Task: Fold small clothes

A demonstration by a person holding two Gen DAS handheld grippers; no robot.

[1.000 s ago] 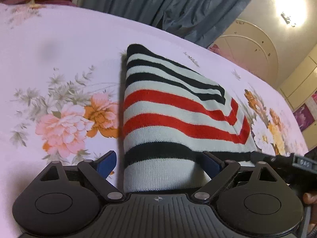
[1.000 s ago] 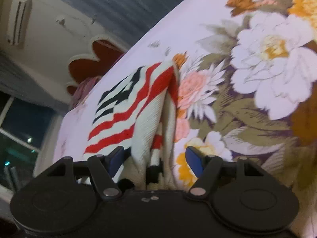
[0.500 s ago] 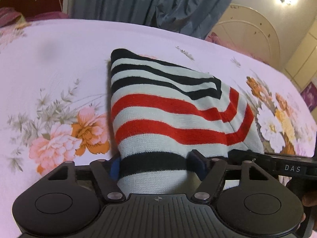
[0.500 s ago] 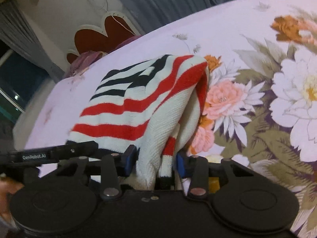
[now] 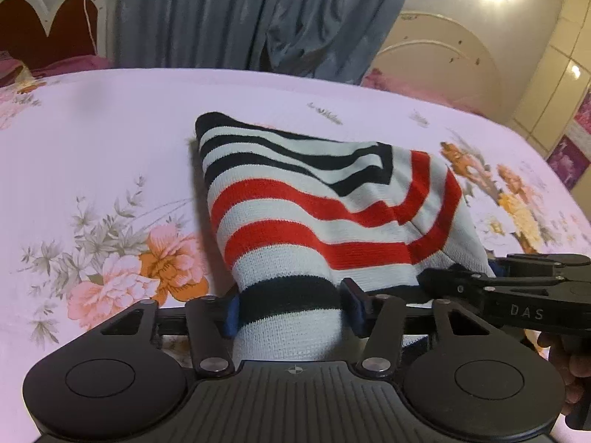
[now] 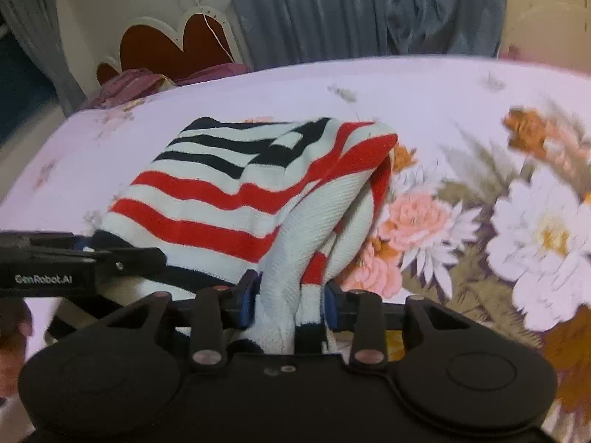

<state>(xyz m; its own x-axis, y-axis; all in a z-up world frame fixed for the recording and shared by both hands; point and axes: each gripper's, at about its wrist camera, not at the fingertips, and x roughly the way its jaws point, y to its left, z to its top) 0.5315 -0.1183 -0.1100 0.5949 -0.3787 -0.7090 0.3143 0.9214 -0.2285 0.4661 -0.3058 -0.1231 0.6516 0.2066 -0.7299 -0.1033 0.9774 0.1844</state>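
A small knit garment (image 5: 314, 199) with white, red and black stripes lies partly folded on the bed; it also shows in the right wrist view (image 6: 240, 188). My left gripper (image 5: 290, 310) is shut on its near left edge, on the black stripe. My right gripper (image 6: 290, 302) is shut on the bunched near right edge, with folds of white and red knit between the blue pads. Both hold the near edge lifted off the bed while the far end rests on it. The right gripper's black body (image 5: 517, 288) sits just right of my left one.
The bed has a pale lilac sheet (image 5: 92, 140) printed with large flowers (image 6: 535, 236). A red heart-shaped headboard (image 6: 173, 48) and pillows stand at the far left. Grey curtains (image 5: 240, 14) hang behind the bed, a wardrobe at the far right.
Both grippers have closed on the garment's near edge and lifted it. The views have tilted up, showing more of the room, and the garment's near end now rises off the bed.
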